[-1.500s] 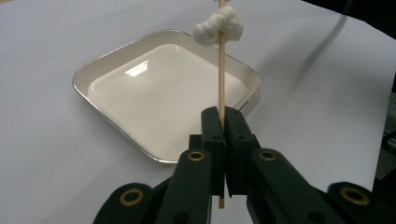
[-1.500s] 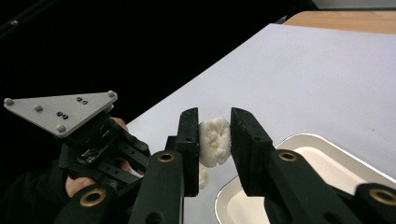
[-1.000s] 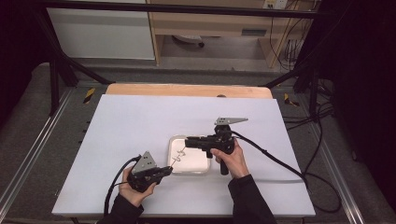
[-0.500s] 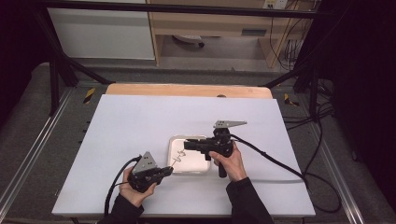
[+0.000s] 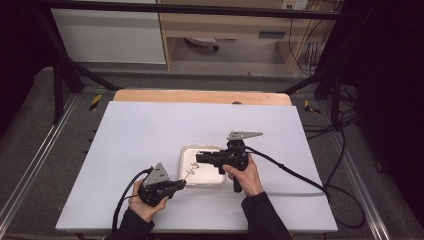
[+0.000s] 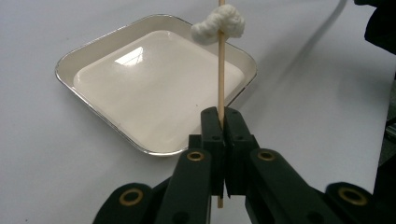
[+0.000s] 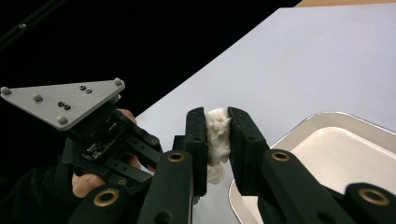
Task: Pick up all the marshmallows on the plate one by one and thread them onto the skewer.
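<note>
My left gripper [image 5: 175, 184] sits near the front edge of the table [image 5: 150, 130], left of centre, with its jaws clenched on a thin wooden skewer [image 6: 221, 84]. The skewer points away from me toward the tray [image 6: 93, 51], and one white marshmallow-like piece [image 6: 218, 22] is already threaded near its far end, above the tray's near rim. The tray, a shallow square metal dish with a white inner face, rests just right of the left gripper, about mid-table toward the front, and I see nothing left lying in it. My right gripper [image 5: 200, 158] hovers over the tray from the right side, its jaws grasping a second white piece [image 7: 217, 135]. Judged from this layout, the task appears to be skewering: one piece is on, the second is lifted but not yet threaded. What remains is aligning the held piece with the skewer tip and pushing it on.
</note>
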`<state>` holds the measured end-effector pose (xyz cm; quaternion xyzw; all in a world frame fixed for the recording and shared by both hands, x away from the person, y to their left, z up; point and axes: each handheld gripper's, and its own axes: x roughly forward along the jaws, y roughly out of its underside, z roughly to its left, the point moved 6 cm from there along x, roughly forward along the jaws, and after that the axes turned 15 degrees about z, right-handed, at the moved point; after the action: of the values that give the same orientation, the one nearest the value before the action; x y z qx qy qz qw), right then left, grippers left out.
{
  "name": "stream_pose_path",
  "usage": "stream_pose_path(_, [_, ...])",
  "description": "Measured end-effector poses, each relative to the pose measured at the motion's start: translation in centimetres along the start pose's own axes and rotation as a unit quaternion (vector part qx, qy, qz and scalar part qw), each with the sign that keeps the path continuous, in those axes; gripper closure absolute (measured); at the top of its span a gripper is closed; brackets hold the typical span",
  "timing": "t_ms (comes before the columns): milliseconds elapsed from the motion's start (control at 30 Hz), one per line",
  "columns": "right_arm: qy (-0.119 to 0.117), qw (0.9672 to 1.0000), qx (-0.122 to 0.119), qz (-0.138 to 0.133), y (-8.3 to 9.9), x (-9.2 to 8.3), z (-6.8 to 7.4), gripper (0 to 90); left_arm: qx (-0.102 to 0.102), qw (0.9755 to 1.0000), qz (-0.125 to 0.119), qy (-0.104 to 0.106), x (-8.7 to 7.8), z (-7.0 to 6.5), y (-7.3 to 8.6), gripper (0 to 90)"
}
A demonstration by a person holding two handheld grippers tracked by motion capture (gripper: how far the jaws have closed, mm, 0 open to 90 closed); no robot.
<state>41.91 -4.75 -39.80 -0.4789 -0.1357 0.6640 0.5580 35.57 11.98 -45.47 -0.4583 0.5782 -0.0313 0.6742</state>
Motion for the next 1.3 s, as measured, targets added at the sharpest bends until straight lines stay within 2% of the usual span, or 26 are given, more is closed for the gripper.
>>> stream_pose_path(567, [0.009,0.9999,-0.010,0.005,0.6,0.6,0.0,79.6,0.001,1.0000,0.004,0.003,0.2,0.0,0.1,88.4])
stream_pose_path(833, [0.007,0.9999,-0.009,0.008,0.8,0.9,0.0,79.6,-0.001,1.0000,0.002,0.003,0.2,0.0,0.1,88.4])
stream_pose_path(867, [0.005,0.9999,-0.009,0.009,0.9,1.0,0.0,79.5,-0.001,0.9999,-0.007,0.007,0.1,0.0,0.0,88.4])
stream_pose_path(900, [-0.003,0.9998,-0.007,0.020,1.0,1.2,0.1,79.4,-0.004,0.9998,-0.012,0.012,0.0,-0.1,-0.3,88.4])
stream_pose_path(967, [-0.012,0.9994,-0.005,0.033,1.6,2.0,0.1,79.1,0.001,1.0000,-0.010,0.000,-0.1,-0.2,-0.5,88.3])
stream_pose_path(1033, [-0.012,0.9994,-0.010,0.032,1.7,2.2,0.0,78.8,-0.004,0.9999,-0.010,0.007,0.1,-0.1,-0.3,88.3])
stream_pose_path(1133, [-0.007,0.9996,-0.007,0.028,1.6,2.2,0.0,77.3,-0.010,0.9998,-0.012,0.009,0.0,0.0,-0.3,88.3])
stream_pose_path(1167, [-0.005,0.9996,-0.006,0.026,1.6,2.1,0.0,75.4,-0.012,0.9998,-0.012,0.009,0.0,0.1,-0.3,88.3])
stream_pose_path(1300, [0.025,0.9995,-0.010,0.015,1.3,1.6,-0.2,51.7,-0.020,0.9997,-0.012,0.008,0.1,0.3,-0.2,88.2])
